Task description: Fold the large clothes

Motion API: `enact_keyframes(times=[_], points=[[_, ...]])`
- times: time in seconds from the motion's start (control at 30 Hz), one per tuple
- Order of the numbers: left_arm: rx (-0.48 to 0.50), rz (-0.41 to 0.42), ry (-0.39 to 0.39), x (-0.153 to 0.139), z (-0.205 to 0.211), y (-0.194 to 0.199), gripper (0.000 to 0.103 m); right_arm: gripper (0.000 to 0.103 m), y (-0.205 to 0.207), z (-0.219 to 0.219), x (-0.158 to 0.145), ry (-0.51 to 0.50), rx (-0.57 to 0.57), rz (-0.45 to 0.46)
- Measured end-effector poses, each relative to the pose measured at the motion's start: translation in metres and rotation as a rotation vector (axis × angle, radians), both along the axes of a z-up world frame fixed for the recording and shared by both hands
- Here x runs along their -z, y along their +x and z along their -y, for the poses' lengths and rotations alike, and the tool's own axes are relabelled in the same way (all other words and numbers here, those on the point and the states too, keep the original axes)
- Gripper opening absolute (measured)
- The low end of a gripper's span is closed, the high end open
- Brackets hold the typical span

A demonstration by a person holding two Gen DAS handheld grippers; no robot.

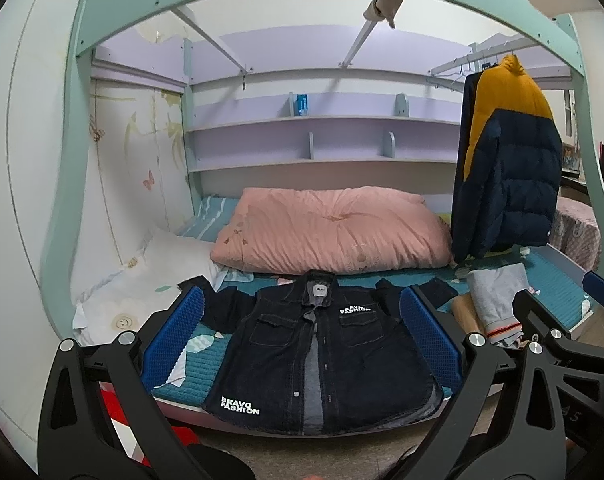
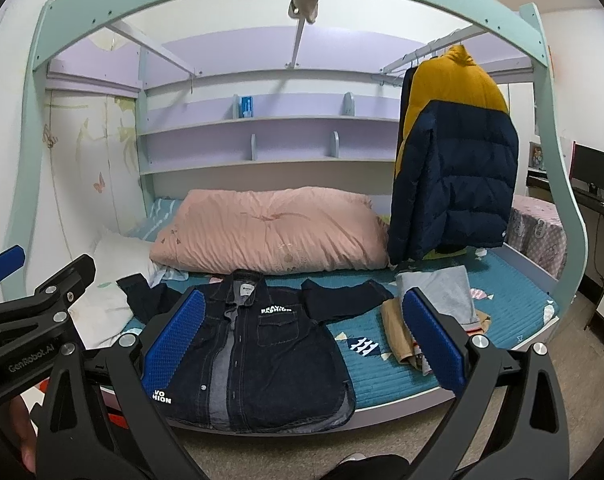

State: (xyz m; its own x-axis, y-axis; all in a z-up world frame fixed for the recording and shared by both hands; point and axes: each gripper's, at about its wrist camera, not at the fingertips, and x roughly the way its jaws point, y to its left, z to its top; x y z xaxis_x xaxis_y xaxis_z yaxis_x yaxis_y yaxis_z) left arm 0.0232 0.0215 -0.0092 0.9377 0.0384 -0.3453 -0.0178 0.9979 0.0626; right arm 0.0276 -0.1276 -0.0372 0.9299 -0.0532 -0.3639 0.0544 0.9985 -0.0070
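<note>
A dark denim jacket (image 1: 321, 356) lies spread face up on the teal mattress (image 1: 194, 376) of a bunk-style bed, collar toward the far wall and hem hanging at the near edge. White "BRAVO FASHION" lettering shows on the chest and near the hem. The left tongs (image 1: 302, 344) hover above it with the blue-padded fingers (image 1: 174, 340) wide apart, one on either side of the jacket, touching nothing. At the right edge, part of the right tongs (image 1: 561, 320) shows in front of a folded grey garment (image 1: 497, 296). Behind the jacket rests a pink quilt (image 1: 333, 232), and a yellow-and-navy puffer coat (image 1: 509, 160) hangs from a rail at the right.
</note>
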Motion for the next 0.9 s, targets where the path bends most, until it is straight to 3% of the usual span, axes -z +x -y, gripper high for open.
enact_keyframes(times=[0.37, 0.6, 0.73, 0.9], points=[[-0.017, -0.127, 0.011, 0.056, -0.019, 0.107, 0.098, 0.096, 0.094, -0.019, 0.052, 0.023, -0.064, -0.098], [-0.051, -0.267, -0.09, 0.104, -0.055, 0.162, 0.098, 0.096, 0.153, -0.041, 0.095, 0.0, -0.129, -0.211], [0.018, -0.337, -0.209, 0.136, -0.083, 0.189, 0.098, 0.096, 0.179, -0.053, 0.116, -0.01, -0.154, -0.26], [-0.072, -0.384, -0.293, 0.172, -0.122, 0.217, 0.098, 0.096, 0.215, -0.078, 0.147, -0.045, -0.22, -0.309]])
